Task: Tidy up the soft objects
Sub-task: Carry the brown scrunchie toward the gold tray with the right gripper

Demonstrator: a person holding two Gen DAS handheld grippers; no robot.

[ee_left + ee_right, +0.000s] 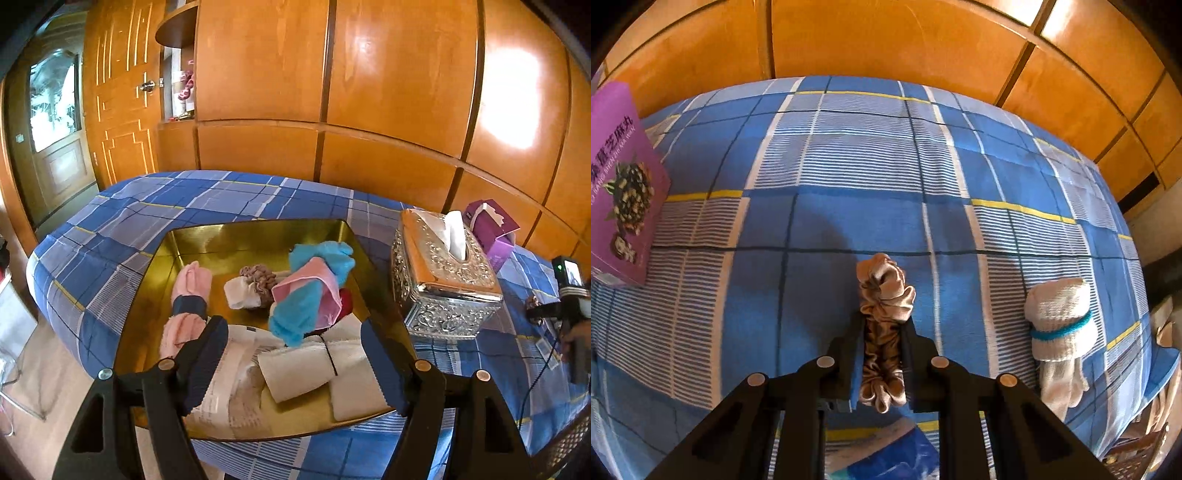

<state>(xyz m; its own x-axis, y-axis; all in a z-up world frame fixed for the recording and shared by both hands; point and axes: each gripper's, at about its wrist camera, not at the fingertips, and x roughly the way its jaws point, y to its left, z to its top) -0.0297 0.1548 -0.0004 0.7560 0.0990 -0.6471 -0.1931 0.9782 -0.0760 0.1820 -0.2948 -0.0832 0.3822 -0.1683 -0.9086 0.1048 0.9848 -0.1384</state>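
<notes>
A gold tray (192,240) lies on the blue plaid bedspread. It holds a pink rolled towel (190,295), a brown scrunchie (258,277), a white sock (240,291), a blue and pink cloth bundle (314,284) and folded white cloths (306,365). My left gripper (295,358) hovers open over the tray's near side, nothing between its fingers. In the right wrist view my right gripper (884,325) is shut on a beige satin scrunchie (884,291) just above the bedspread. A white rolled glove bundle (1060,325) with a blue band lies to its right.
A silver tissue box (443,280) stands right of the tray, with a purple box (491,229) behind it; the purple box (620,184) also shows at the left of the right wrist view. Orange wooden wardrobe panels (369,92) back the bed. A hand (576,332) holds the other gripper at far right.
</notes>
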